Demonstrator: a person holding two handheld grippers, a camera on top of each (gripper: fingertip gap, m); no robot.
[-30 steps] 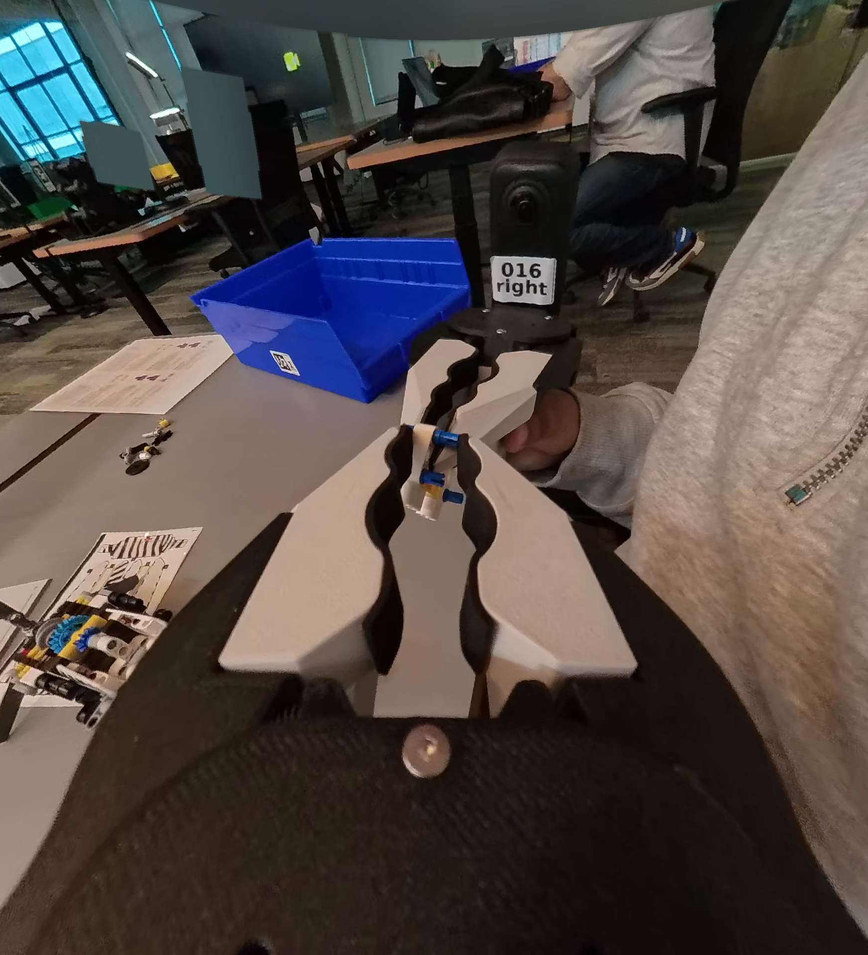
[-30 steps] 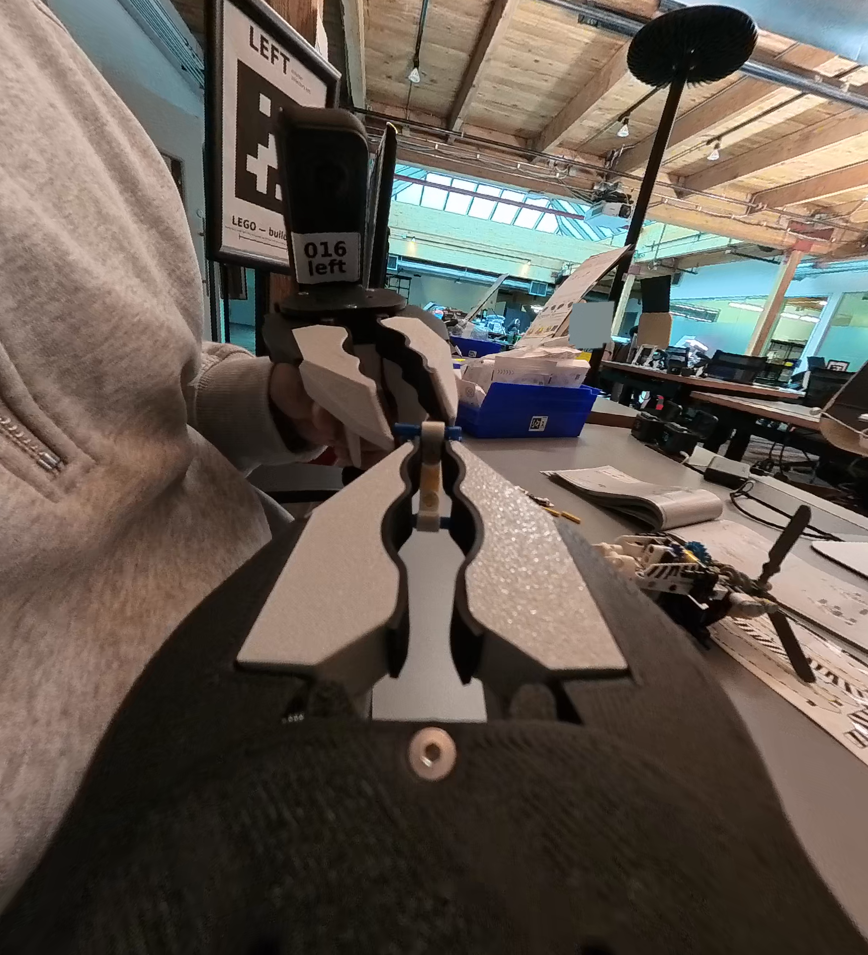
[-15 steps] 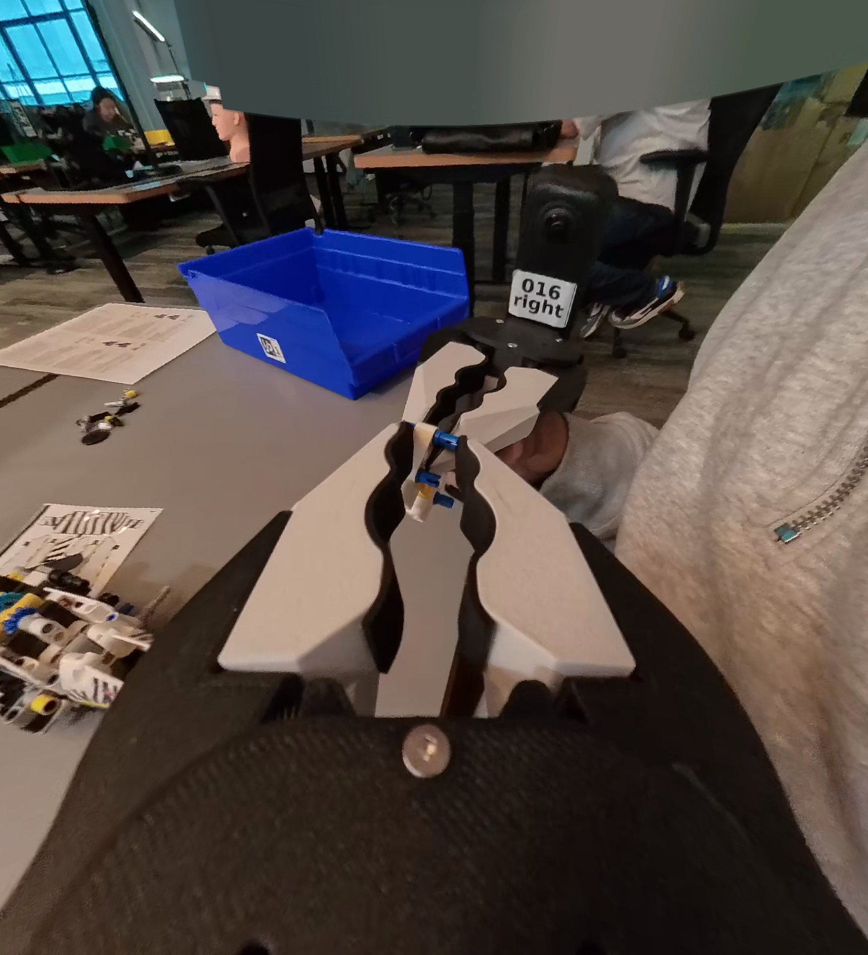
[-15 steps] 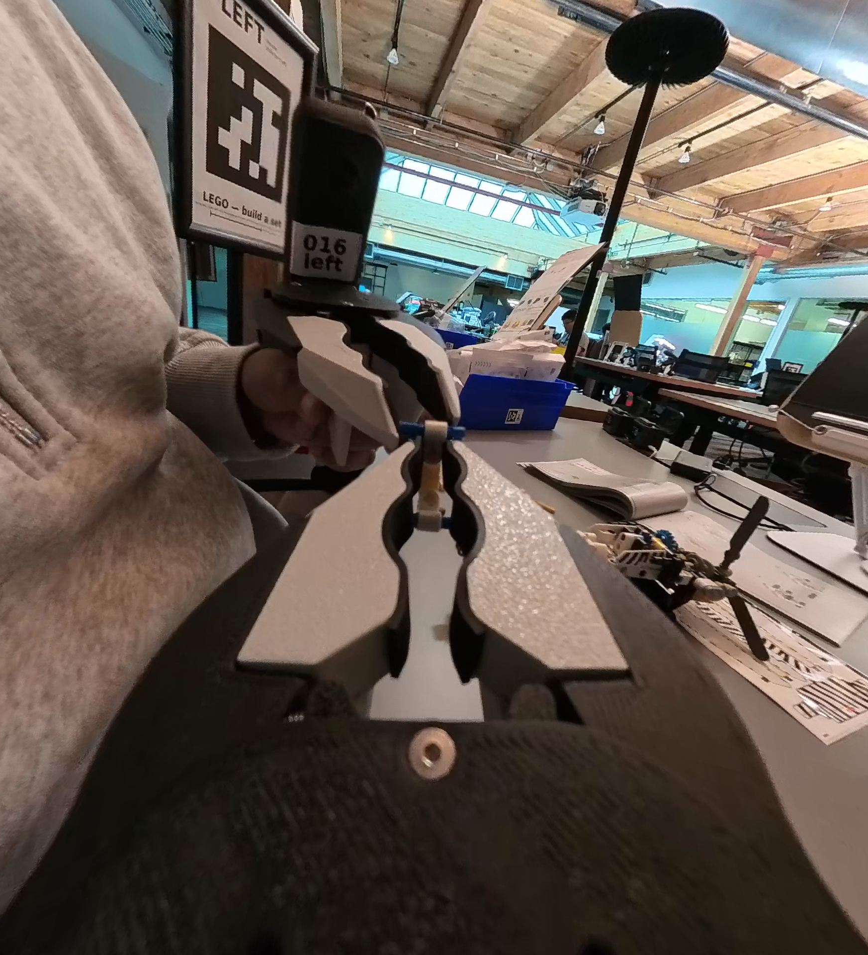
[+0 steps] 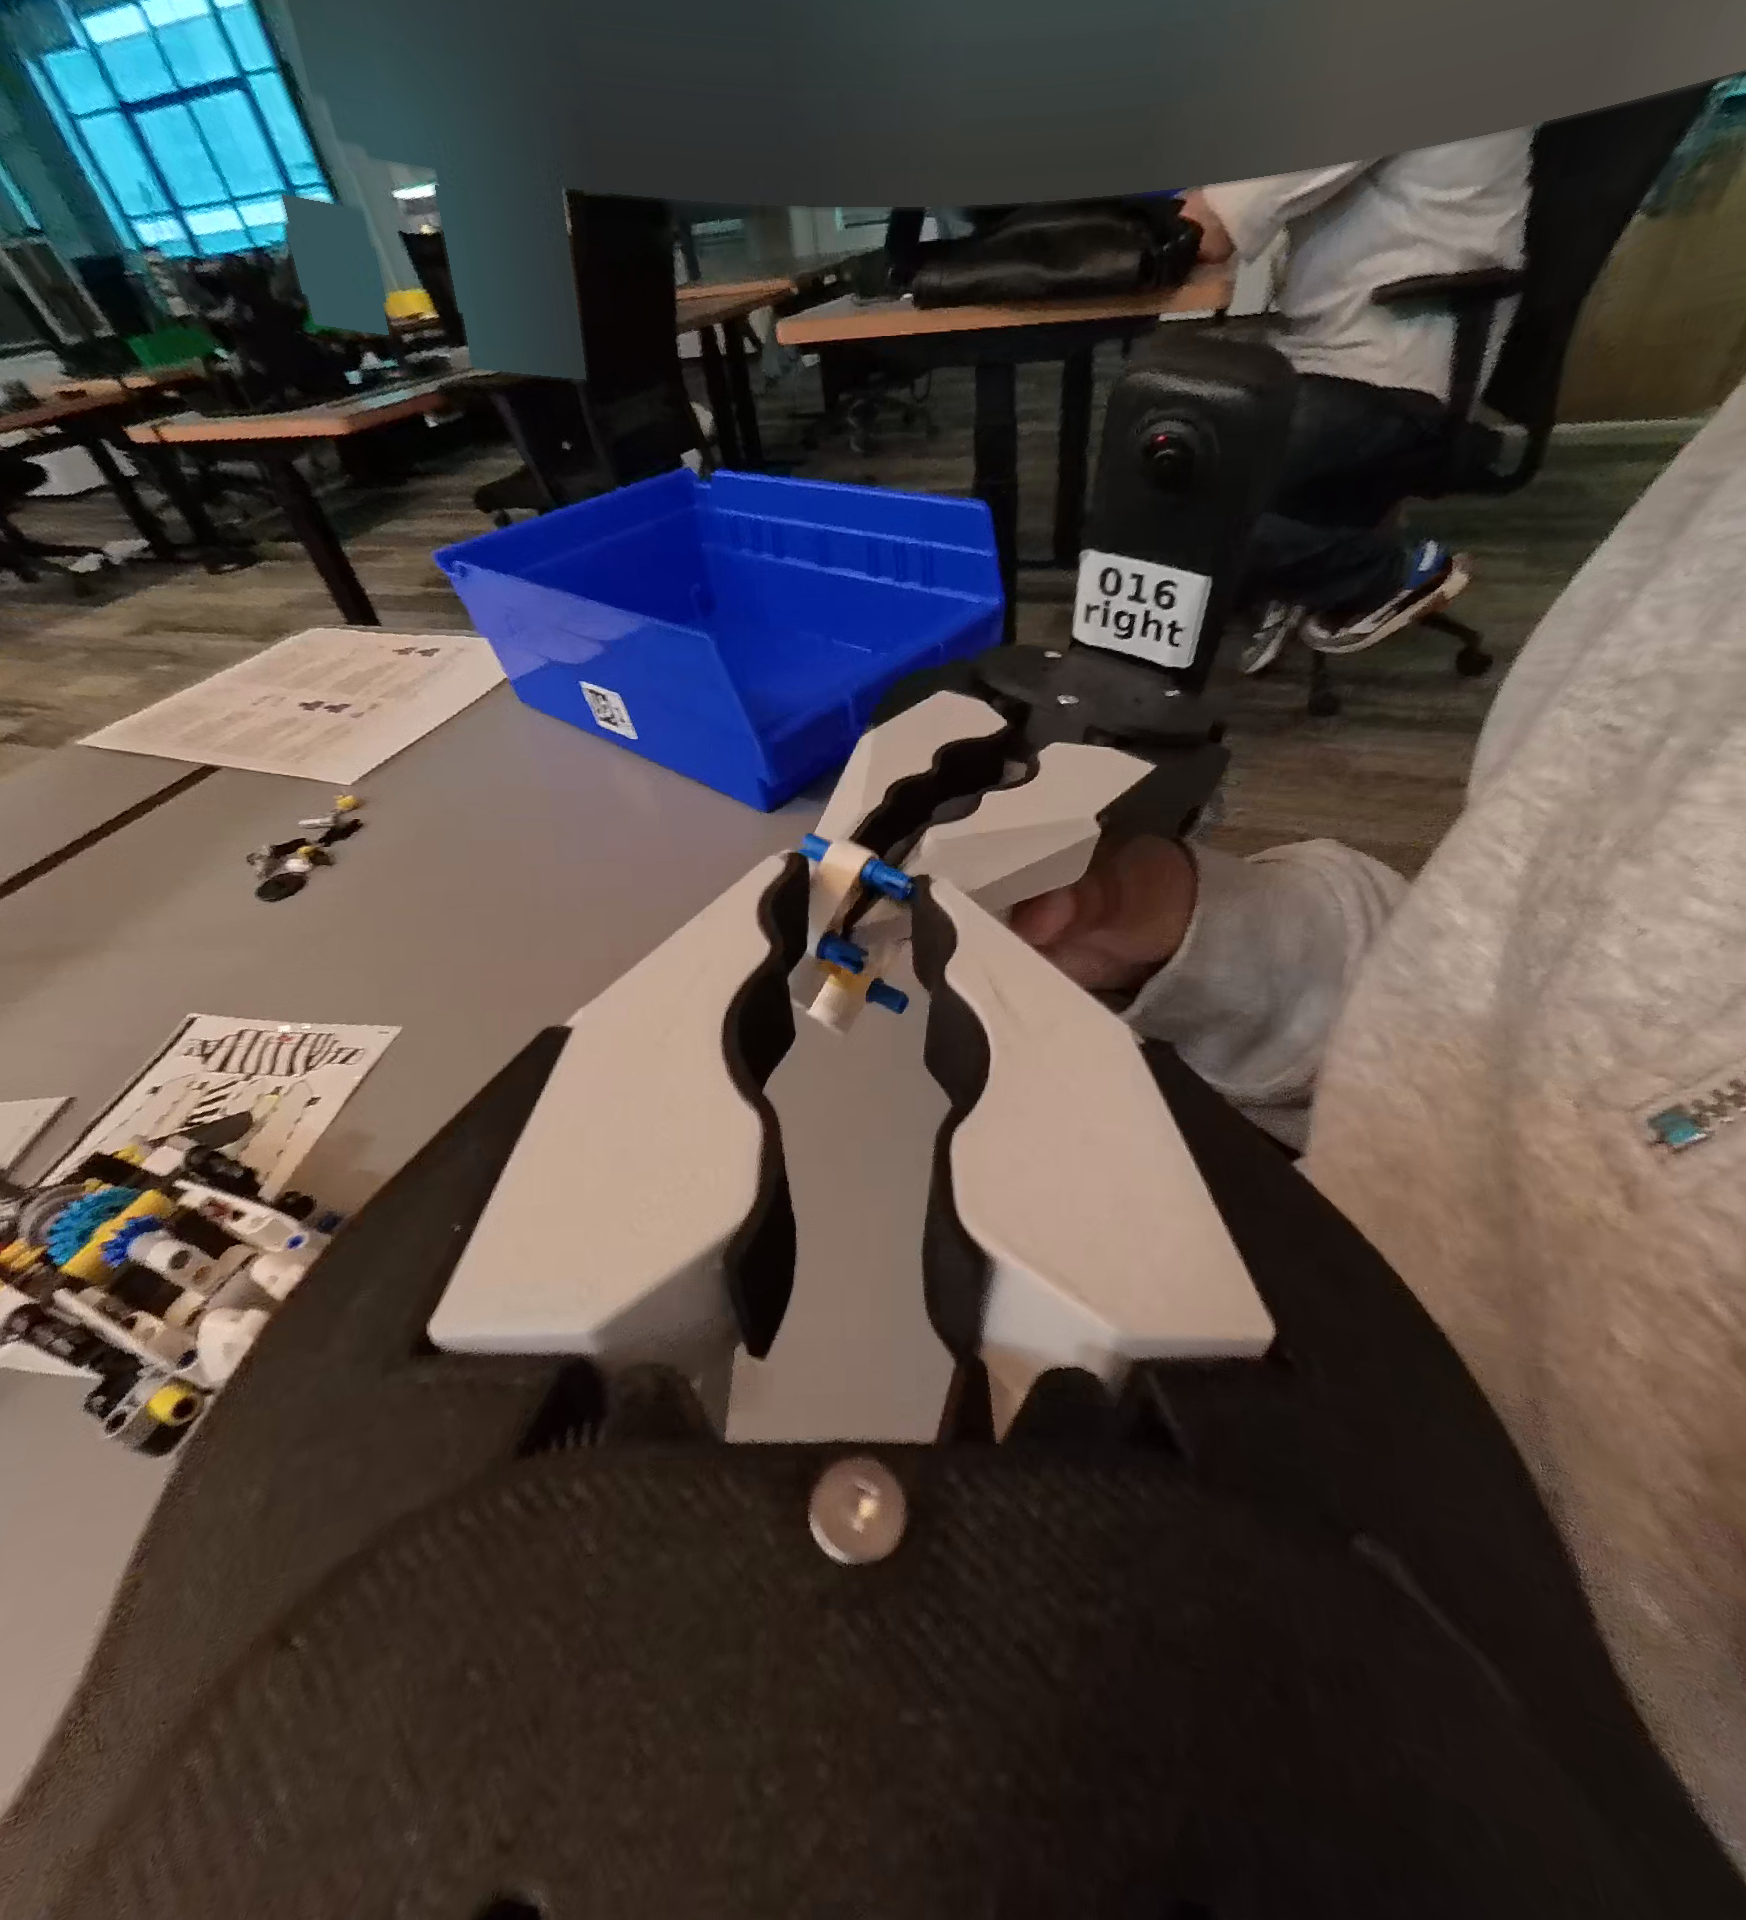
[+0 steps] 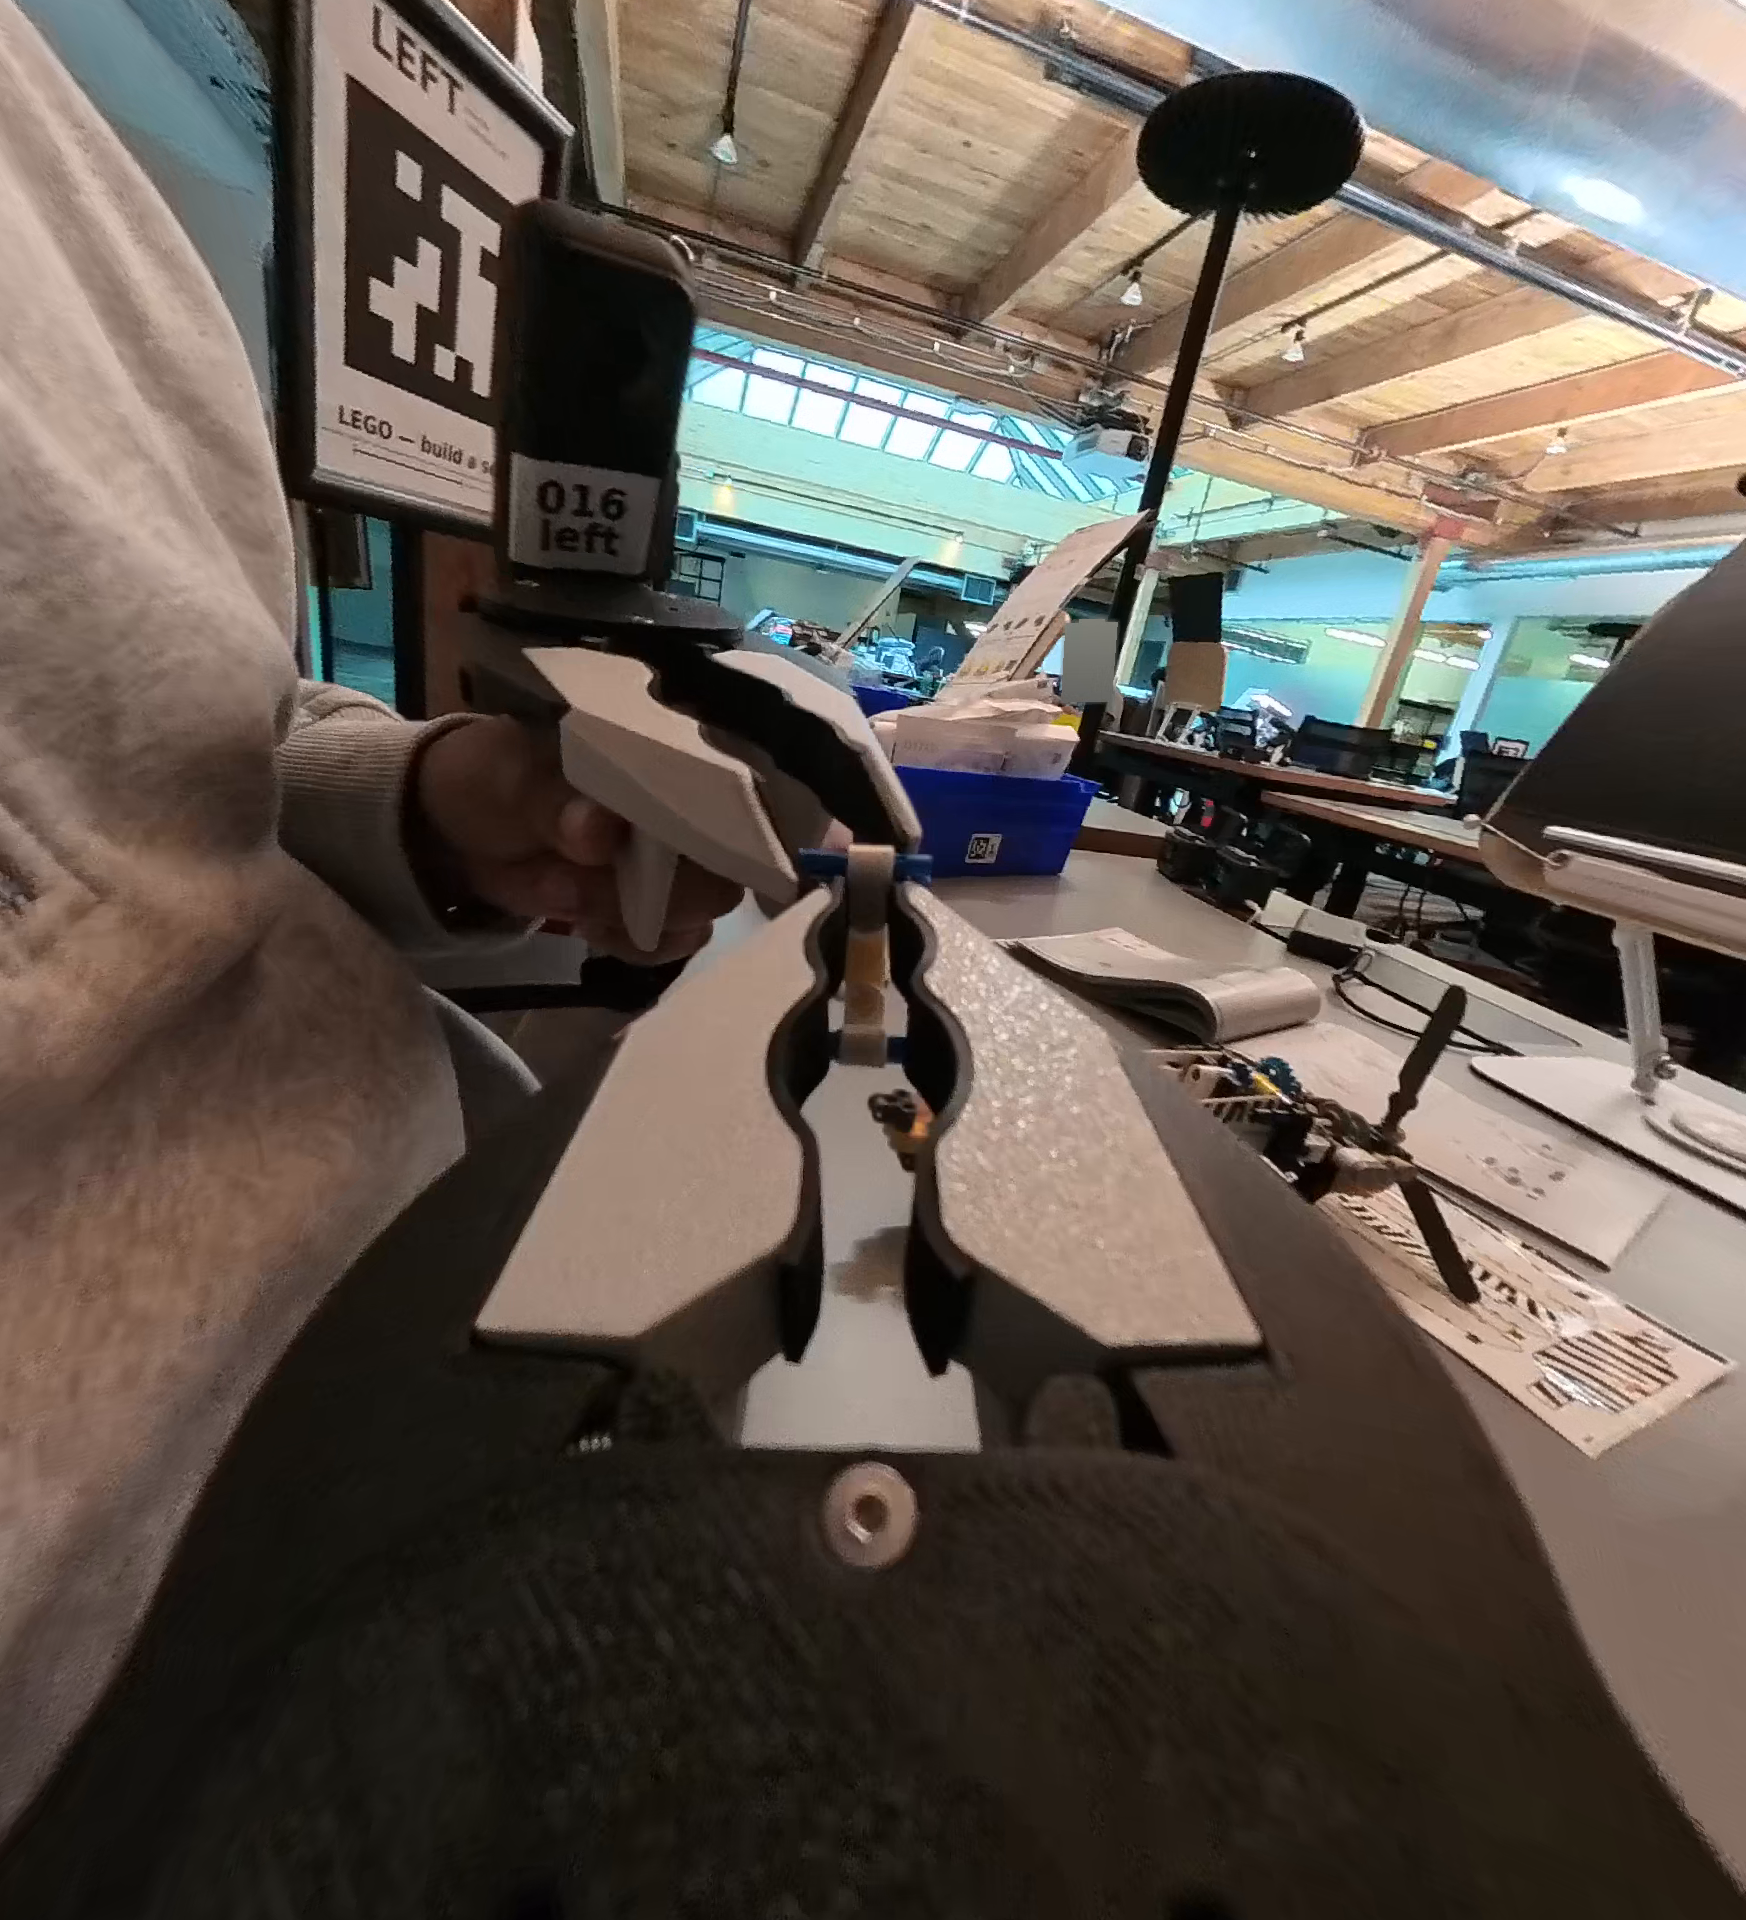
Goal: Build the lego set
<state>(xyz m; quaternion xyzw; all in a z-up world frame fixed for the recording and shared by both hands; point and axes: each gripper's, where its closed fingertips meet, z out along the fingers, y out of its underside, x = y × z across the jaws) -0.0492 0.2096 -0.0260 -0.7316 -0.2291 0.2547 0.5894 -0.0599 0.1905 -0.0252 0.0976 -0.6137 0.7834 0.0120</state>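
A small white Lego beam with blue pins (image 5: pixel 841 940) is held in the air between both grippers, which face each other tip to tip. My left gripper (image 5: pixel 853 883) is shut across its blue pins. My right gripper (image 6: pixel 866 894) is shut on the same beam (image 6: pixel 867 971), which hangs edge-on between its fingers. The part-built Lego model (image 5: pixel 121 1278) lies on the grey table (image 5: pixel 536 883) to the left; in the right wrist view the model (image 6: pixel 1295 1132) has a black propeller (image 6: pixel 1420 1143).
A blue bin (image 5: pixel 744 623) stands at the table's far edge beside a paper sheet (image 5: pixel 308 701). Small loose parts (image 5: pixel 303 847) lie mid-table. A sticker sheet (image 6: pixel 1534 1340), a booklet (image 6: pixel 1181 987) and a lamp base (image 6: pixel 1742 1132) lie to the right. A person's grey sweater (image 5: pixel 1575 1039) is close by. Both grippers' tips are roughly 20 cm from the part-built Lego model (image 5: pixel 121 1278).
Both grippers stay closed on the white beam. The pair has swung a little, so the beam sits more tilted in the left wrist view and the background has shifted.
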